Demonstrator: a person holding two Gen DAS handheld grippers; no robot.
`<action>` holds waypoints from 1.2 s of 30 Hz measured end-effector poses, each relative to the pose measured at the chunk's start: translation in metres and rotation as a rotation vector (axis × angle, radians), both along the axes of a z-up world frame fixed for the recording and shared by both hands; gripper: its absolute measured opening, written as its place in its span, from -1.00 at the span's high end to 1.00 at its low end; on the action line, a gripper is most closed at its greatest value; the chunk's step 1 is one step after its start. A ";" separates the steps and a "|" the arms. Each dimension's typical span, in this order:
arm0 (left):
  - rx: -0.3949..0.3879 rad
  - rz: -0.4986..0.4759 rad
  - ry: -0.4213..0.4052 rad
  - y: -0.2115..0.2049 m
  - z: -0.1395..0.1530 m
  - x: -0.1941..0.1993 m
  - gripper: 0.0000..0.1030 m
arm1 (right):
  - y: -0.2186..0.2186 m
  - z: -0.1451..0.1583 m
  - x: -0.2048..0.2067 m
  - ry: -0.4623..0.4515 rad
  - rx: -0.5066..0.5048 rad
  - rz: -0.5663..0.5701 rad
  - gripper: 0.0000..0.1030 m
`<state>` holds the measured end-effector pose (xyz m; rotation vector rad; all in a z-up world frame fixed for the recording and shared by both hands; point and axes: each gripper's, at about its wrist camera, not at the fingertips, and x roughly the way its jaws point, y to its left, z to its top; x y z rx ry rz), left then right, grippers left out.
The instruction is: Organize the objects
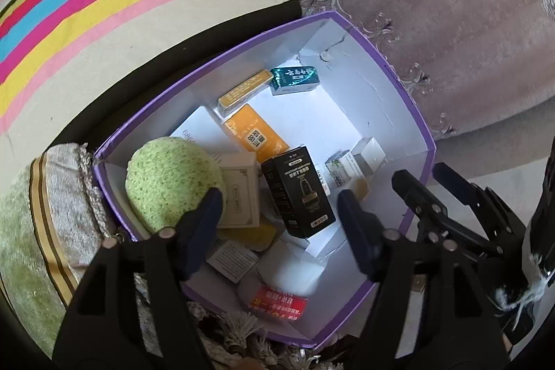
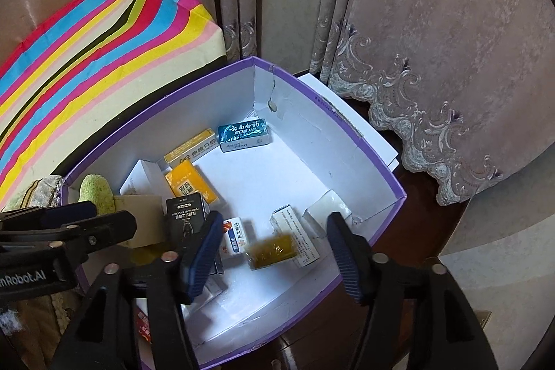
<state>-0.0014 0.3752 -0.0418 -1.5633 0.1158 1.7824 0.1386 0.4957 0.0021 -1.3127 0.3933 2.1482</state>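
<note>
1. The left gripper (image 1: 281, 196) has its fingers (image 1: 204, 214) spread over the purple box (image 1: 421, 134), with nothing pinched between them; the black carton (image 1: 298, 189) stands in the gap, clear of both pads.
2. The green sponge ball (image 1: 170, 182) lies at about 9 o'clock of the left fingers, touching the left pad's outer side.
3. The right gripper (image 2: 274, 227) has its fingers (image 2: 204, 248) spread too and grips nothing; a blurred amber item (image 2: 274, 250) lies below the gap, on a white leaflet box (image 2: 298, 234).
4. Inside the purple box, toward 12 o'clock, lie a teal carton (image 2: 244, 134), a yellow carton (image 2: 190, 148) and an orange carton (image 2: 190, 184).
5. A beige box (image 1: 241, 189) sits between the sponge ball and the black carton.
6. A red-labelled packet (image 1: 279, 302) lies at 6 o'clock, by the near wall.
</note>
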 end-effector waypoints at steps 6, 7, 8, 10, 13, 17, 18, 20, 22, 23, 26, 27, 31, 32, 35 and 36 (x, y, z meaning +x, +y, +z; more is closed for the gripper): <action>-0.017 0.045 -0.037 -0.025 0.004 0.000 -0.61 | -0.010 0.008 -0.004 0.004 0.011 0.025 -0.55; -0.009 0.046 -0.042 -0.031 0.007 0.003 -0.61 | -0.013 0.009 -0.004 0.002 0.007 0.030 -0.55; -0.004 0.048 -0.039 -0.036 0.011 0.005 -0.61 | -0.017 0.011 -0.003 0.000 0.002 0.038 -0.56; 0.008 0.055 -0.020 -0.047 0.021 0.011 -0.61 | -0.024 0.015 -0.002 -0.002 -0.007 0.052 -0.56; 0.002 0.077 0.024 -0.064 0.032 0.023 -0.63 | -0.037 0.025 0.003 0.010 -0.020 0.073 -0.60; 0.064 0.097 0.031 -0.085 0.042 0.034 -0.75 | -0.056 0.037 0.007 0.009 -0.011 0.117 -0.61; 0.083 0.106 0.016 -0.087 0.041 0.034 -0.77 | -0.060 0.038 0.009 0.007 -0.007 0.122 -0.61; 0.102 0.121 0.004 -0.088 0.040 0.034 -0.81 | -0.062 0.042 0.013 0.001 0.000 0.121 -0.61; 0.085 0.122 0.006 -0.083 0.037 0.034 -0.85 | -0.061 0.045 0.017 -0.001 0.005 0.108 -0.61; 0.078 0.121 0.012 -0.079 0.035 0.034 -0.88 | -0.061 0.047 0.020 -0.004 0.008 0.099 -0.61; 0.073 0.113 0.021 -0.071 0.031 0.035 -0.98 | -0.059 0.049 0.029 -0.013 0.014 0.078 -0.61; 0.060 0.108 0.031 -0.069 0.030 0.036 -0.98 | -0.059 0.049 0.031 -0.016 0.015 0.073 -0.61; 0.039 0.095 0.051 -0.069 0.026 0.038 -0.99 | -0.057 0.045 0.032 -0.023 0.019 0.051 -0.61; 0.038 0.094 0.051 -0.069 0.026 0.038 -0.99 | -0.057 0.045 0.032 -0.024 0.018 0.047 -0.61; 0.039 0.096 0.046 -0.070 0.025 0.037 -0.99 | -0.058 0.042 0.031 -0.034 0.024 0.049 -0.61; 0.035 0.097 0.047 -0.069 0.025 0.037 -0.99 | -0.058 0.042 0.031 -0.035 0.023 0.051 -0.61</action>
